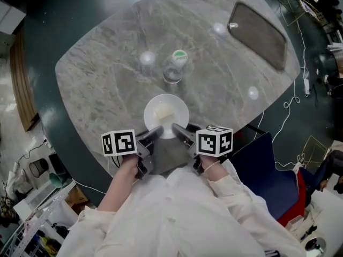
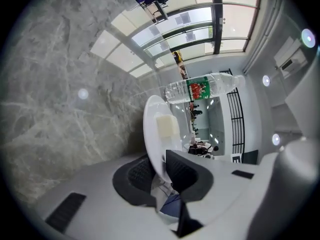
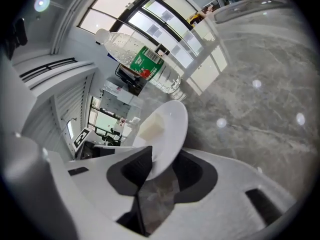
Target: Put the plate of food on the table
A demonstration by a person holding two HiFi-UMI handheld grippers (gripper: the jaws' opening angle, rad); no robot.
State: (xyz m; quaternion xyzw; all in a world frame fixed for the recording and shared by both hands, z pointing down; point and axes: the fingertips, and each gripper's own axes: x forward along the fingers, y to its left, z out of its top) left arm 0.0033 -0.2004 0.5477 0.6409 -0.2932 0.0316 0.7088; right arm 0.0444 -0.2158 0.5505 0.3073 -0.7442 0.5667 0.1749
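Note:
A white plate [image 1: 179, 110] with a pale block of food [image 1: 163, 112] sits low over the marble table [image 1: 102, 84], close to its near edge. My left gripper [image 1: 154, 133] grips the plate's near-left rim; in the left gripper view both pads press on the plate [image 2: 152, 126], beside the food [image 2: 166, 125]. My right gripper [image 1: 180, 131] is at the near-right rim. There the plate [image 3: 174, 131] stands between the jaws with a gap beside one pad, so it is open. The food [image 3: 151, 127] stays on the plate.
A clear water bottle [image 1: 174, 67] with a green label stands just beyond the plate. A dark rectangular tray [image 1: 258, 32] lies at the table's far right. A blue chair [image 1: 263, 162] stands at my right, with cables on the floor around it.

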